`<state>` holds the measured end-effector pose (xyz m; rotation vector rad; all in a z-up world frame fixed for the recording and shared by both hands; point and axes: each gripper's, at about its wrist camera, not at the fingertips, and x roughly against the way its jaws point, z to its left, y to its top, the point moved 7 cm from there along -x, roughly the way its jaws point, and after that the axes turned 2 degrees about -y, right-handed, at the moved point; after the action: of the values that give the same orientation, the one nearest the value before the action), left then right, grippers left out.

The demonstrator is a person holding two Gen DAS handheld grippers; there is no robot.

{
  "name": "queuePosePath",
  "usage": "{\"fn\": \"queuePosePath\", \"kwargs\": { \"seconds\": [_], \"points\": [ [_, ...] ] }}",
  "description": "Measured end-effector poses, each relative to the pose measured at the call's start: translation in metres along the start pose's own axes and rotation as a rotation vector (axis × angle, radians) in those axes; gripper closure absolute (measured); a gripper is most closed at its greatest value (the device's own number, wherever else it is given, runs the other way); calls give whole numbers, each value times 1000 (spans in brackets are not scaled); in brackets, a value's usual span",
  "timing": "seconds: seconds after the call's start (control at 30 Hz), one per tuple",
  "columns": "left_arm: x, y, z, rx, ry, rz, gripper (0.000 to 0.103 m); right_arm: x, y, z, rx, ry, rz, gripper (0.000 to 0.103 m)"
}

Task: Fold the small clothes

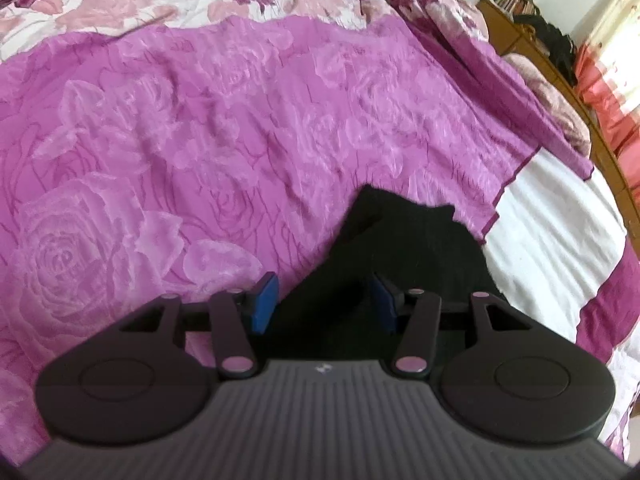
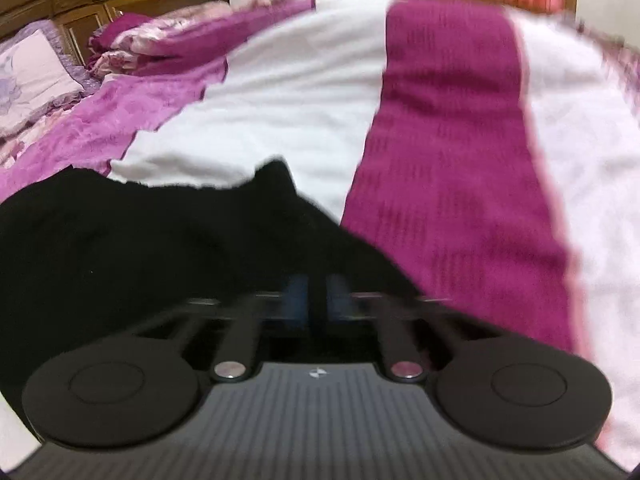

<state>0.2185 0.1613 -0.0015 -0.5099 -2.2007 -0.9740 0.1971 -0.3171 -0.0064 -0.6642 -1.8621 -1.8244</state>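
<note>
On a bed spread with a pink rose-patterned quilt (image 1: 200, 128), a small black garment (image 2: 120, 248) lies rumpled where the quilt meets a white sheet (image 2: 280, 100), awaiting folding. The right hand-held gripper (image 2: 316, 300) has its blue pads (image 2: 296, 300) drawn nearly together, apparently pinching the garment's near edge to lift it, though blur hides the contact, while the left hand-held gripper (image 1: 324, 304) hovers half open over the other end, pads clear of cloth. Open bedding beyond, up to a magenta stripe (image 2: 452, 160), seems to leave ample folding room.

Bed (image 1: 552, 232) bearing black garment (image 1: 404, 240).
</note>
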Motion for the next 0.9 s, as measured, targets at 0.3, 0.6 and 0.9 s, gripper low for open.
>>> {"fn": "queuePosePath", "kwargs": {
  "seconds": [0.3, 0.6, 0.9],
  "points": [
    [12, -12, -20, -117, -44, 4, 50, 29, 11, -43, -124, -117, -127, 103],
    [-10, -22, -17, -148, 32, 64, 50, 9, -9, -19, -132, 48, -22, 93],
    [-6, -22, -20, -167, 23, 61, 50, 3, -4, -17, -154, 104, -19, 33]
  ]
}}
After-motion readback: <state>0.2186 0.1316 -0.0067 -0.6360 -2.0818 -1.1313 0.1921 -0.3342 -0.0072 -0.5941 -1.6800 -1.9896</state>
